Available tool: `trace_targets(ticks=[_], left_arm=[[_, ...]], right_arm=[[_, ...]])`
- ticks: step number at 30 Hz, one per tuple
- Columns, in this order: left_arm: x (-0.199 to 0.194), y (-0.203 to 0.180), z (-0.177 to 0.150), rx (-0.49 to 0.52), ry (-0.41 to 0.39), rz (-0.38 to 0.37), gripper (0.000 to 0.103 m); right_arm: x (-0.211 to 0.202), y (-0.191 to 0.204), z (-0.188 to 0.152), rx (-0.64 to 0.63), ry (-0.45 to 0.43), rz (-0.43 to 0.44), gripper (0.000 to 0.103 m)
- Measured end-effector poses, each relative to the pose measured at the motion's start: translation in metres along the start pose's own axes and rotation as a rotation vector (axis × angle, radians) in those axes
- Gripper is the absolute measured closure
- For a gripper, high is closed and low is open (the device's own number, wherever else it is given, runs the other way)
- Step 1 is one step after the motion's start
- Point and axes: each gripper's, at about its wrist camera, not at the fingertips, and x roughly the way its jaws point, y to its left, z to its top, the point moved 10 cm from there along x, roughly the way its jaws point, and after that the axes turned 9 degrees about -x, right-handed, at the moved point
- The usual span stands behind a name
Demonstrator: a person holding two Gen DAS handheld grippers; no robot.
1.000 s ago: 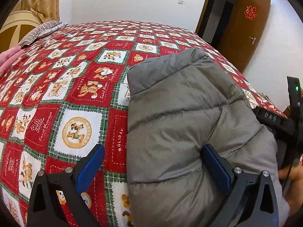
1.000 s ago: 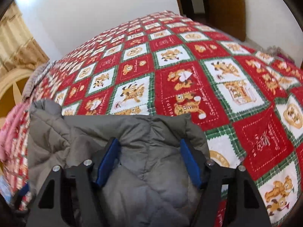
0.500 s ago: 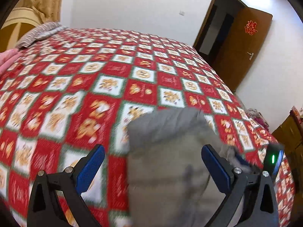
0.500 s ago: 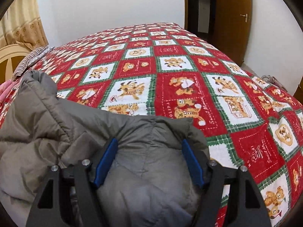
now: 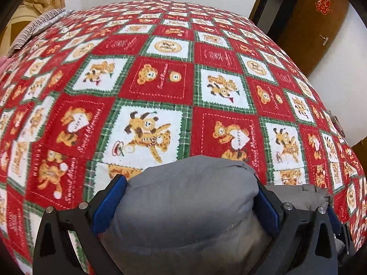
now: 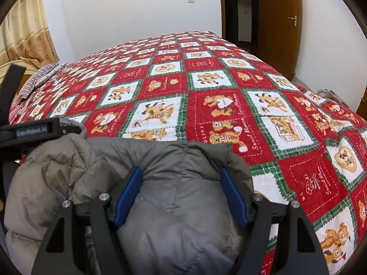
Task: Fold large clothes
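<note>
**Both grippers clamped on the grey puffer jacket**

My left gripper (image 5: 190,199) held a thick, rounded roll of the grey jacket (image 5: 190,208) between its 2 blue ribbed pads (image 5: 107,208), the fabric bulging forward past the fingertips. My right gripper (image 6: 181,192) pinched another padded fold of the same jacket (image 6: 179,206), smooth matte nylon with stitched quilt seams. The jacket sat at the near edge of the bed, directly under and ahead of both grippers, on a fleecy quilt (image 5: 160,80) of red and white squares with bear prints and green plaid borders.

Only the right view showed the crumpled bulk of the jacket to its left, the other tool's black body (image 6: 34,133) above it, and the curtain (image 6: 25,23). Both views showed the wooden door (image 6: 282,23) ahead to the right.
</note>
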Motion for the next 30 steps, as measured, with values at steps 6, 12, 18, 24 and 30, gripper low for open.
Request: trace_targets(ticks=[6, 12, 18, 24, 30], left_arm=[[0.0093, -0.0041, -0.0035, 0.069, -0.037, 0.093, 0.001], [0.0122, -0.0032, -0.0032, 0.087, -0.053, 0.120, 0.001], [0.0132, -0.0042, -0.0027, 0.096, -0.059, 0.135, 0.001], [0.0131, -0.0052, -0.0026, 0.097, -0.064, 0.139, 0.001], [0.0128, -0.0047, -0.0028, 0.099, -0.064, 0.140, 0.001]], right_arm=[[0.0001, 0.0006, 0.0009, -0.001, 0.002, -0.003, 0.029], [0.0004, 0.0021, 0.0012, -0.008, 0.005, -0.009, 0.029], [0.0013, 0.0018, 0.0008, -0.012, 0.009, -0.012, 0.029], [0.0022, 0.0013, 0.0003, -0.013, 0.012, -0.011, 0.029], [0.0022, 0.0010, 0.0010, -0.015, 0.011, -0.015, 0.029]])
